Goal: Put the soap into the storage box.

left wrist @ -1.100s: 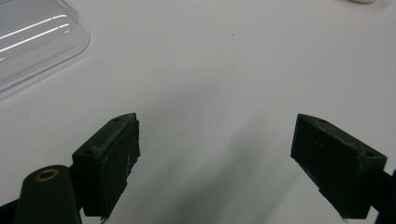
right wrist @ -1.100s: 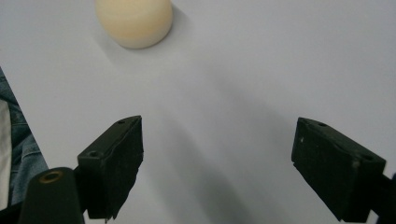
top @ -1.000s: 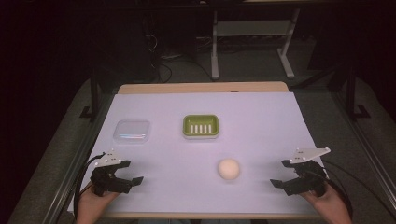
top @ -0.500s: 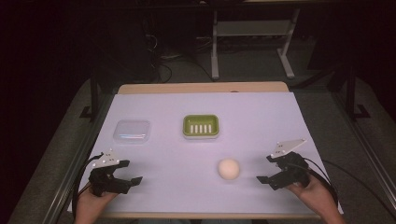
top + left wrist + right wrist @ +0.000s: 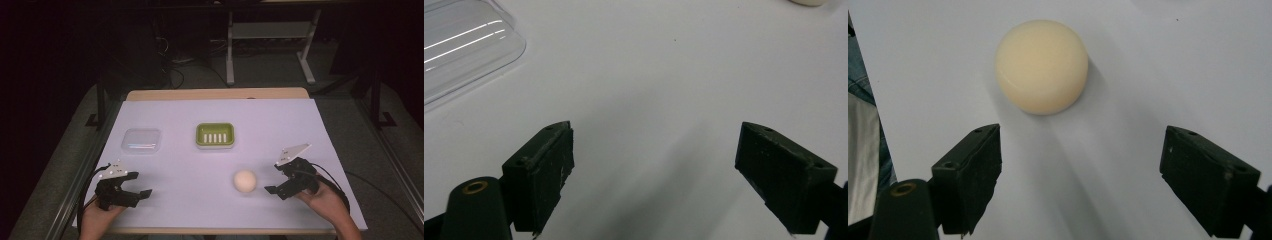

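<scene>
Rightmost in the high view, the right gripper (image 5: 274,176) has slid leftward toward the soap (image 5: 245,180) at lower centre, jaws spread wide, nothing grasped yet; left gripper (image 5: 141,184) rests spread at lower left

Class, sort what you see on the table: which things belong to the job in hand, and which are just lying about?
In the job:
round cream soap
right gripper, open, aimed at it

Lying about:
green soap dish
clear plastic lid
left gripper, open, over bare table
</scene>
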Available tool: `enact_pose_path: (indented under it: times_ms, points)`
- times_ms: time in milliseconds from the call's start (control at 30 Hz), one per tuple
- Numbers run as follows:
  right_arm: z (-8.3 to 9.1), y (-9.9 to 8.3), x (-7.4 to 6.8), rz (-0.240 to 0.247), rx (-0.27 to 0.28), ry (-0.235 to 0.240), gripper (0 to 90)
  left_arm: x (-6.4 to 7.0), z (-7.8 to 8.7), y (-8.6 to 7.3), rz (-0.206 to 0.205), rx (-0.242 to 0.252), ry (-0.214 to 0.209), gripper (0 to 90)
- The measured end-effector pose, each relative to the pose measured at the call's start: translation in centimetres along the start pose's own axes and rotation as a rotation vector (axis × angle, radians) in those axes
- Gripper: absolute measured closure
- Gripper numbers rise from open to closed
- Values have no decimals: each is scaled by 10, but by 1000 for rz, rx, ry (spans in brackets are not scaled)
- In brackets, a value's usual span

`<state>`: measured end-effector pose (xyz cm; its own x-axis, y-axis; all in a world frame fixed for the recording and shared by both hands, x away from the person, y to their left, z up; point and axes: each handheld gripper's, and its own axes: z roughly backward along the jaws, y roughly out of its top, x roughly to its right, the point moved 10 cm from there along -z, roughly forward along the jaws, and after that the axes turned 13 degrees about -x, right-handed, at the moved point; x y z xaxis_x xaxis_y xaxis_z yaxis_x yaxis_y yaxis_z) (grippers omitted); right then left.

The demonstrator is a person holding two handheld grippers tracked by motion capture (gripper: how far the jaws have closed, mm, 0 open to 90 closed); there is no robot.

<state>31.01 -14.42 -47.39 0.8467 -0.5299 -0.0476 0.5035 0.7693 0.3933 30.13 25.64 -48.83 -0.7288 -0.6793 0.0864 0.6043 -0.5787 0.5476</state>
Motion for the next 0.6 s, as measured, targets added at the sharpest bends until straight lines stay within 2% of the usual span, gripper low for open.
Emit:
enact_pose_path:
  times_ms: [400, 500, 600]
  points:
    - [-8, 24, -5, 69, -33, -3, 156, -3, -2, -1, 7, 0, -1, 150]
    - [-13, 30, -6, 100, -46, -4, 156, -3, -3, -1, -6, -11, 0, 150]
    - [-16, 33, -6, 107, -54, -4, 156, -3, -3, -1, -2, -7, 1, 150]
